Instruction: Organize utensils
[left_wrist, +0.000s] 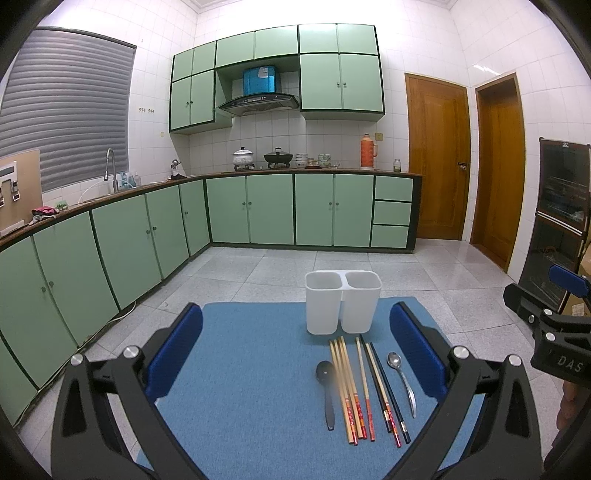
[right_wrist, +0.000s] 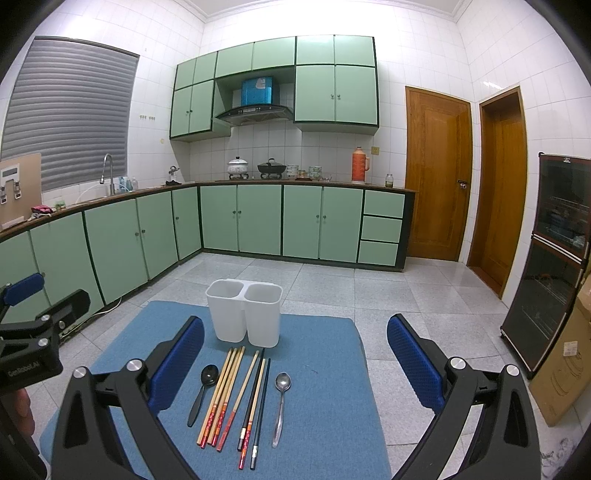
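A white two-compartment holder (left_wrist: 342, 306) (right_wrist: 244, 313) stands empty at the far side of a blue mat (left_wrist: 243, 387) (right_wrist: 321, 387). In front of it lie a black spoon (left_wrist: 326, 391) (right_wrist: 202, 391), several wooden chopsticks (left_wrist: 349, 391) (right_wrist: 223, 397), black chopsticks (left_wrist: 388, 391) (right_wrist: 258, 402) and a metal spoon (left_wrist: 402, 380) (right_wrist: 280, 402). My left gripper (left_wrist: 295, 347) hovers open above the mat, the utensils lying nearer its right finger. My right gripper (right_wrist: 295, 358) is open too, with the utensils nearer its left finger. Each gripper shows at the edge of the other's view.
The mat lies on a grey tiled floor (left_wrist: 258, 266). Green cabinets (left_wrist: 110, 243) run along the left and back walls. Two wooden doors (right_wrist: 436, 177) and a dark glass-front cabinet (right_wrist: 554, 258) stand at the right, with a cardboard box (right_wrist: 565, 365) beside it.
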